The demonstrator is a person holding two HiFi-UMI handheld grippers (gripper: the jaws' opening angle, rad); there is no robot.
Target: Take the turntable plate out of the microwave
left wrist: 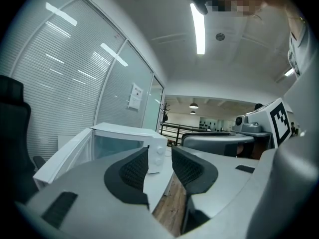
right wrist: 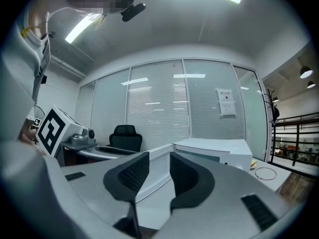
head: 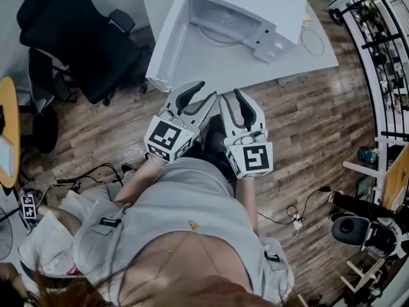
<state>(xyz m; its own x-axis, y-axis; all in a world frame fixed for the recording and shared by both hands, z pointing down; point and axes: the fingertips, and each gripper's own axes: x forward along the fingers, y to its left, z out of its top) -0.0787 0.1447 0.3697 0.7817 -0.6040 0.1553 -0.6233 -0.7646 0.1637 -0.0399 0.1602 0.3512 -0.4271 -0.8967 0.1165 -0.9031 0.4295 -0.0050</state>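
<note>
1. Head view: your left gripper [head: 206,89] and right gripper [head: 231,96] sit side by side in front of your body, over the wooden floor [head: 307,133]. Both point at the near edge of the white table [head: 211,62]. Each claw stands apart with nothing between its pads. The microwave [head: 262,5] sits on the table with its door [head: 167,43] swung open to the picture's left. The turntable plate [head: 220,38] shows only as a faint curved rim on the cavity floor, inside the microwave and well apart from both claws. A black office chair [head: 77,37] stands left of the table, and a thin ring [head: 313,42] lies on the table right of the microwave.

2. Left gripper view: your jaws are apart and grip nothing. Through the gap you see the table edge and the microwave's control side [left wrist: 157,156]. The open door [left wrist: 65,156] lies to the left. You cannot make out the plate here. The right gripper's marker cube [left wrist: 279,121] shows at the right.

3. Right gripper view: these jaws are also parted and empty. The open door's edge [right wrist: 160,172] fills the gap between them. The microwave body [right wrist: 219,151] sits to the right, the ring [right wrist: 265,173] beyond it, and the chair [right wrist: 125,136] behind. The plate stays hidden from this angle.
</note>
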